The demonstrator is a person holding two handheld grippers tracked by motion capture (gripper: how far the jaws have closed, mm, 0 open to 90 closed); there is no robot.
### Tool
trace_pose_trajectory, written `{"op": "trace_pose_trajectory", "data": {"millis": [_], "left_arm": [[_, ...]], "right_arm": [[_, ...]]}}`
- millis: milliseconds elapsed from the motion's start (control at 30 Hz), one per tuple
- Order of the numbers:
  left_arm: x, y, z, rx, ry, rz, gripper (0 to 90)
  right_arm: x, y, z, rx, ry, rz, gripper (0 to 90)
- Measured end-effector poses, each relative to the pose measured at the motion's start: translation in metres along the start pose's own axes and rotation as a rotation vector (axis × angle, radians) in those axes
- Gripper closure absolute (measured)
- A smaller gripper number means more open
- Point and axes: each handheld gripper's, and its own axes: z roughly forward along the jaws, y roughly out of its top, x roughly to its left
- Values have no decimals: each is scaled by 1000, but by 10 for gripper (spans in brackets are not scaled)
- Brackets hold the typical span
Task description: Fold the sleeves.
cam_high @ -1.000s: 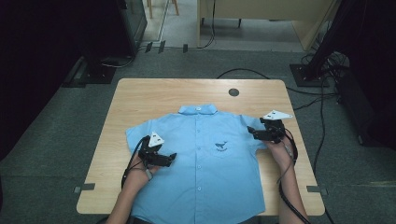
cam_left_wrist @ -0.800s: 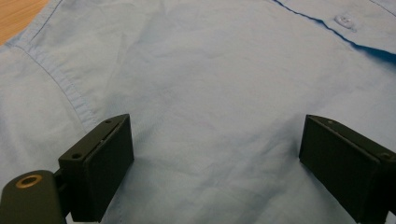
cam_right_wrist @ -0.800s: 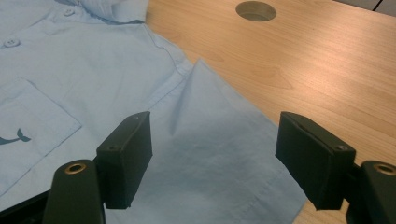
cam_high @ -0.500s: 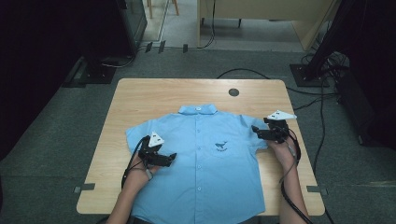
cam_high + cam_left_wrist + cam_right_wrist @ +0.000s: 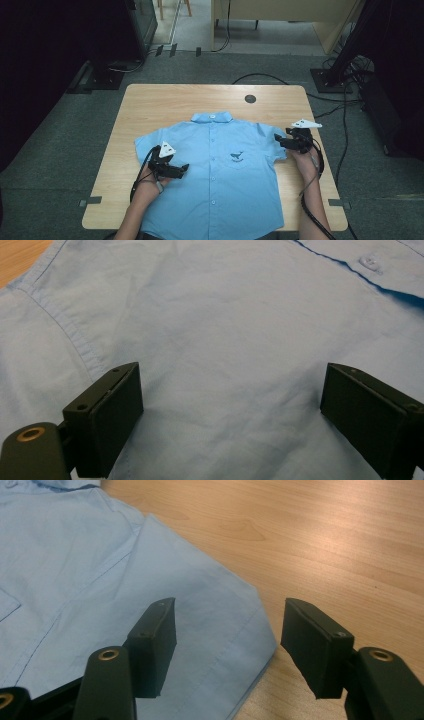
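Looking down from the high view, I see the blue shirt (image 5: 225,170) flat on the table (image 5: 150,107); left gripper (image 5: 183,169) over its front, jaws released. Right gripper view: right gripper (image 5: 227,647) straddling the shirt's sleeve hem (image 5: 235,630), jaws just closing, not yet pinching.

Place: lab-like recording room
Signs: black stands and cables (image 5: 345,107) on grey carpet (image 5: 60,150) around wooden table (image 5: 165,107); dark curtains beyond

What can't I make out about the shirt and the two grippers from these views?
- Shirt hem: cut off by the high view's bottom edge.
- Chest logo: too small to read in the high view.
- Right gripper, jaws just closing: whether the pads touch the sleeve is unclear.
- Left gripper: contact with the fabric is unclear.
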Motion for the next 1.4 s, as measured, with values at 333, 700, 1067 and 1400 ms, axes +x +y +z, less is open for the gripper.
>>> {"op": "trace_pose_trajectory", "data": {"millis": [333, 700, 1067, 1400], "left_arm": [[0, 0, 0, 0, 0, 0, 99], [0, 0, 0, 1, 2, 0, 99], [0, 0, 0, 1, 2, -1, 99], [0, 0, 0, -1, 2, -3, 99]], "right_arm": [[-4, -2, 7, 40, -44, 8, 488], [2, 0, 4, 64, -36, 79, 879], [10, 7, -4, 49, -34, 48, 885], [21, 16, -15, 18, -14, 15, 885]]}}
